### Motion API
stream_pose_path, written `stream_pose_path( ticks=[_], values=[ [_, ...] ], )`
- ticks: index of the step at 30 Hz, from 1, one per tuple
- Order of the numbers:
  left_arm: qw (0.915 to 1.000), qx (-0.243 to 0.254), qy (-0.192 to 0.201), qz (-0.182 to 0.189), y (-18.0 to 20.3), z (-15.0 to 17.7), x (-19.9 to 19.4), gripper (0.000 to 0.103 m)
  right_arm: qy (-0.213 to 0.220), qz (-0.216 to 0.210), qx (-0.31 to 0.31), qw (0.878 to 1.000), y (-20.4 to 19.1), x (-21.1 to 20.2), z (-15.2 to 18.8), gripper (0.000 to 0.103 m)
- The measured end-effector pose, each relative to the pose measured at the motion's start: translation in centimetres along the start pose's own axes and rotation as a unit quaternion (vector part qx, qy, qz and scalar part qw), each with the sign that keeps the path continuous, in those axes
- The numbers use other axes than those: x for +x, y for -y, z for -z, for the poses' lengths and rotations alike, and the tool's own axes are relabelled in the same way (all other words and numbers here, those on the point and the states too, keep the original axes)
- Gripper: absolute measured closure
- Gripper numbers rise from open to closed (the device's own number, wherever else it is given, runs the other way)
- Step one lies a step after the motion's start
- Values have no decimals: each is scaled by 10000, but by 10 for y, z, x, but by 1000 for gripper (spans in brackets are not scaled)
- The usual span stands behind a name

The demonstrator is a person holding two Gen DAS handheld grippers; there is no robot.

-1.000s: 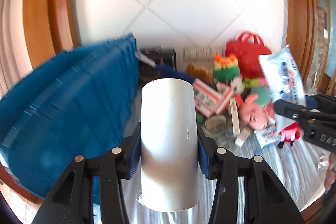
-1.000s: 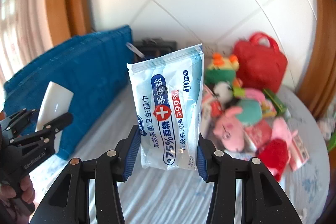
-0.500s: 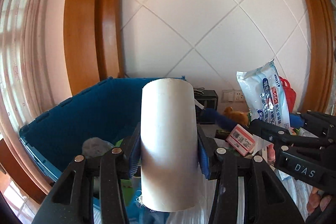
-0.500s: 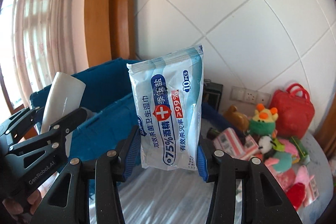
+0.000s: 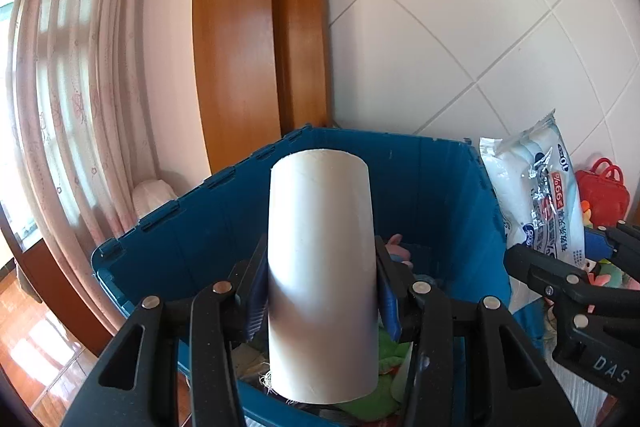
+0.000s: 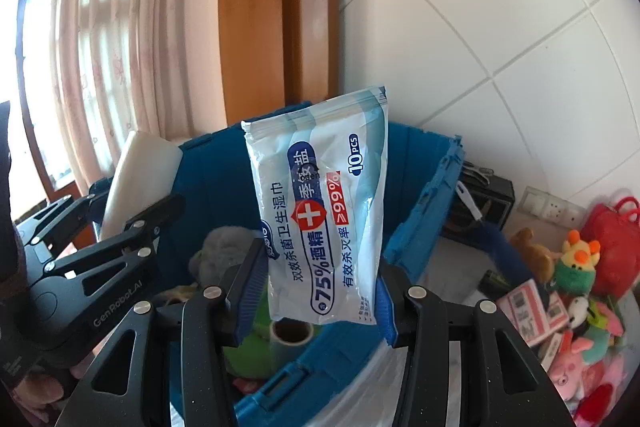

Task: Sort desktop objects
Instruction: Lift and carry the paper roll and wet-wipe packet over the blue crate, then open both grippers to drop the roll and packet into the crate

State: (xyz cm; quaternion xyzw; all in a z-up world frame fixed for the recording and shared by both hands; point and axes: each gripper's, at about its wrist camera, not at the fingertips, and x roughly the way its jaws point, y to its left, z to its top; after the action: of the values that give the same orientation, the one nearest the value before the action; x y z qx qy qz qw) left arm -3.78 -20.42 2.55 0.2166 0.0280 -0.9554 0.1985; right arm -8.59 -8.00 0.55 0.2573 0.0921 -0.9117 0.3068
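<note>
The white tube (image 5: 322, 275) stands upright at frame centre, pinched by the left gripper (image 5: 320, 291), directly over the open blue bin (image 5: 440, 187). The wipes packet (image 6: 320, 203), pinched upright by the right gripper (image 6: 318, 287), hangs above the bin's near rim.

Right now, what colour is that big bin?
The bin is deep blue, inside and out. It shows best in the left wrist view.

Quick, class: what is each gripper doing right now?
Left gripper: shut on the white tube.
Right gripper: shut on the wet-wipes pack.
</note>
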Motion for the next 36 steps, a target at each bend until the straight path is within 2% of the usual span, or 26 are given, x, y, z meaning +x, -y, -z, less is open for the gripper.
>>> stream_pose_path(
  ticks=[5, 9, 18, 21, 23, 24, 26, 30, 32, 36],
  values=[
    [9995, -100, -293, -104, -26, 1, 33, 58, -214, 88, -141, 9996, -22, 25, -4, 56],
    [9986, -186, -490, -88, -40, 4, 42, 58, -356, 162, -235, 9990, -29, 36, -5, 56],
    [9971, -40, -765, 12, -41, 5, 56, 56, -417, 389, -304, 9979, -35, 39, -8, 55],
    [9978, -39, -657, -20, -43, -1, 52, 40, -331, 411, -301, 9982, -37, 36, -8, 54],
    [9985, -45, -541, -78, -45, -4, 47, 32, -306, 466, -299, 9980, -38, 35, -9, 43],
    [9986, -40, -512, -84, -45, -5, 45, 32, -281, 453, -285, 9982, -39, 33, -9, 39],
    [9988, -63, -478, -87, -47, -5, 41, 32, -229, 458, -272, 9983, -39, 31, -11, 22],
    [9988, -125, -452, -105, -47, -3, 33, 32, -160, 541, -289, 9980, -39, 26, -10, 14],
    [9988, -172, -438, -116, -49, -2, 30, 32, -130, 542, -272, 9981, -39, 23, -8, 2],
    [9988, -227, -414, -138, -48, 2, 21, 32, -56, 606, -291, 9977, -35, 13, -2, 0]
  ],
)
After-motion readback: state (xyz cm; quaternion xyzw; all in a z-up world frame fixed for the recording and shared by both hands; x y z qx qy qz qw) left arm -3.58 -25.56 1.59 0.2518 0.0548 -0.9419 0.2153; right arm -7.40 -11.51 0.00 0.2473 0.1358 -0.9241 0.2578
